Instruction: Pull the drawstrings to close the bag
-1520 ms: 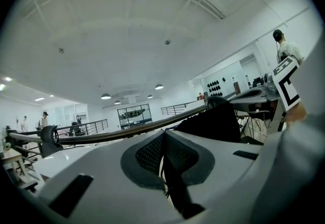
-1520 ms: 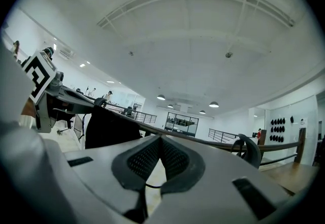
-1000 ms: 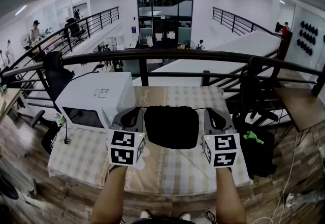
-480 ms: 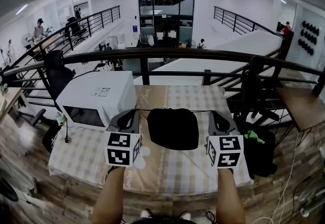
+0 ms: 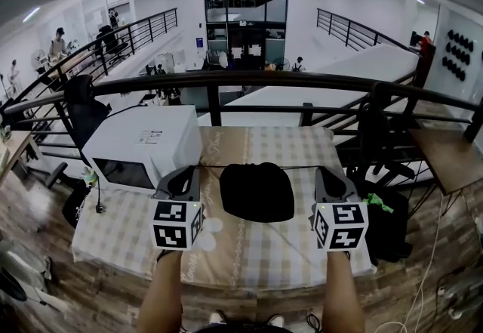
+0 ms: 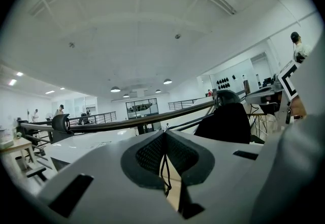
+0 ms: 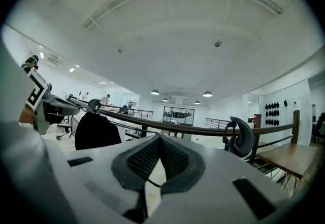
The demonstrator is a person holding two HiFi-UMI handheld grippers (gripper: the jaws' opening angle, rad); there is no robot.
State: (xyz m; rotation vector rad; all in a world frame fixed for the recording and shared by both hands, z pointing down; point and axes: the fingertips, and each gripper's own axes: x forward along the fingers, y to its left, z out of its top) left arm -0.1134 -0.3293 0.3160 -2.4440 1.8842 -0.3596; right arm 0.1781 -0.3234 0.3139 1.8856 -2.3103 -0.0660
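The left gripper has its jaws pressed together on the left drawstring, a thin black cord looping down below the pads. The right gripper has its jaws clamped the same way on the right drawstring. In the head view both cords run taut and level from the jaw tips inward to the black bag. The bag lies mid-frame between the two grippers, its gathered mouth on the far side. The checked counter is bare below the bag. A white microwave sits close at the left gripper's upper left. The counter's right edge lies near the right gripper. A dark railing crosses beyond the far edge.
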